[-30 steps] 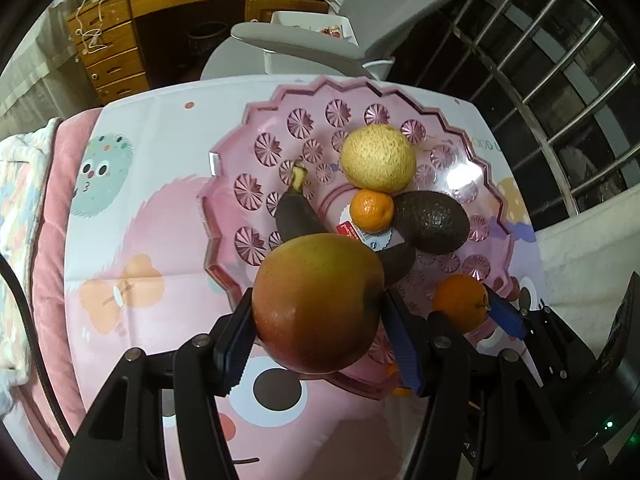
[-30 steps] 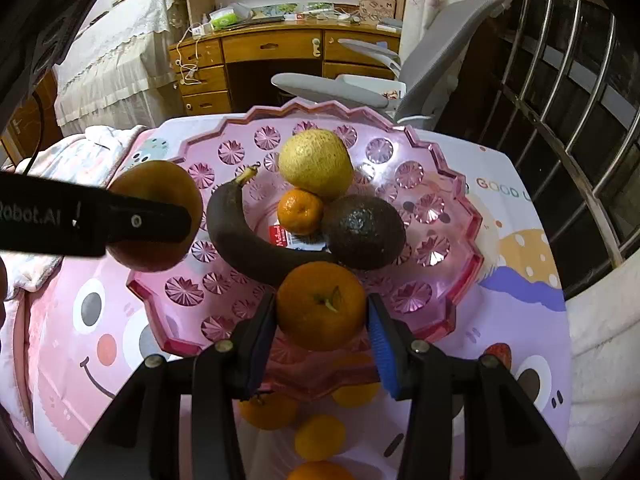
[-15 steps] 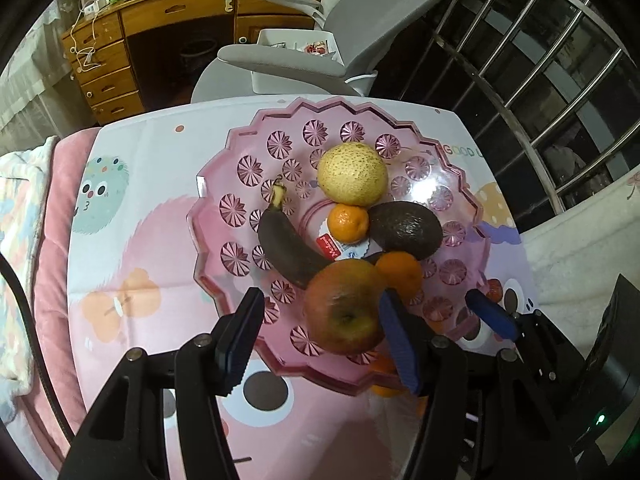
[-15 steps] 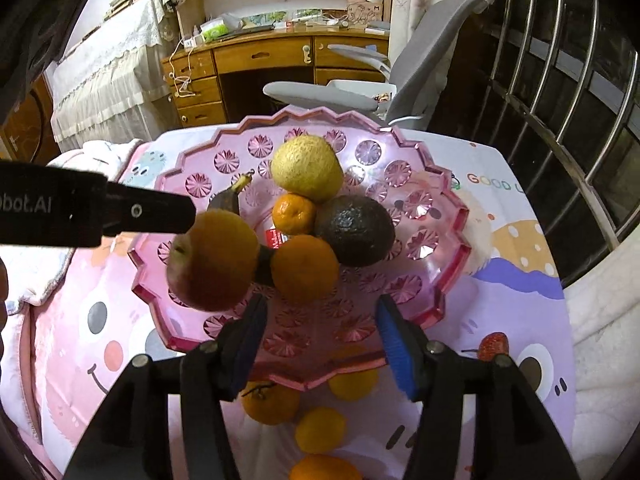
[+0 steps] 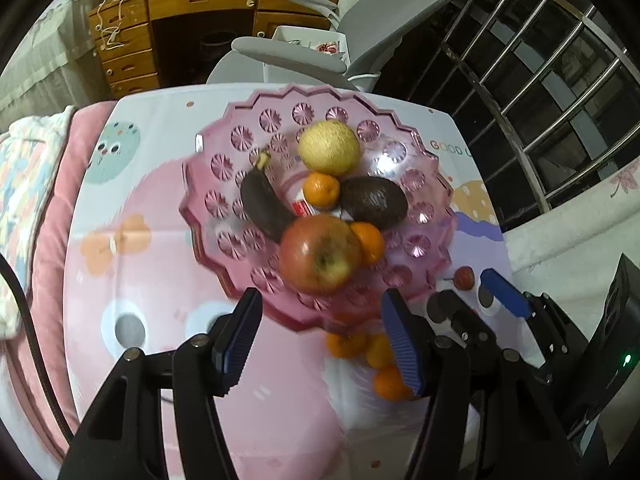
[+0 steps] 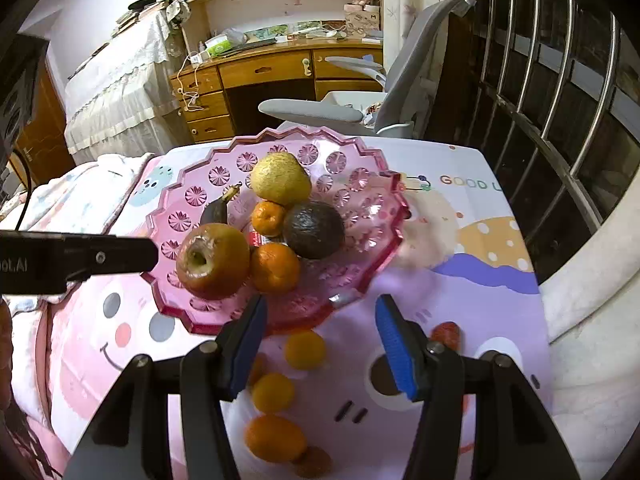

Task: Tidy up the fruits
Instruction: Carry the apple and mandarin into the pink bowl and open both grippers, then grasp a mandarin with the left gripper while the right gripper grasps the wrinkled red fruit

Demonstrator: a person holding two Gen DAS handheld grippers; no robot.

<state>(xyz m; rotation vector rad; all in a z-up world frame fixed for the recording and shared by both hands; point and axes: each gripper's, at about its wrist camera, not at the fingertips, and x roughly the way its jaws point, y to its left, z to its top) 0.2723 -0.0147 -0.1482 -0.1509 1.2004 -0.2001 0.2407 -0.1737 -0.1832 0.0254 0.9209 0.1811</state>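
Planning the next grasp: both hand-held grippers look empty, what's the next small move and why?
Probably lower the right hand-held gripper onto the nearest loose orange beside the pink tray: its jaws are open and empty, and several oranges lie on the table outside the tray.

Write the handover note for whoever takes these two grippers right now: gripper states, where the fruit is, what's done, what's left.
Left gripper: open, empty, jaws just widened a little.
Right gripper: open, empty, jaws just opened.
Pink plate now holds: apple, orange, small mandarin, avocado, yellow pear, dark banana.
Done: apple and orange released on the plate's near side, touching each other.
Left: several small oranges lie on the tablecloth in front of the plate, under the grippers; a small red fruit lies to their right. Pick those up next.
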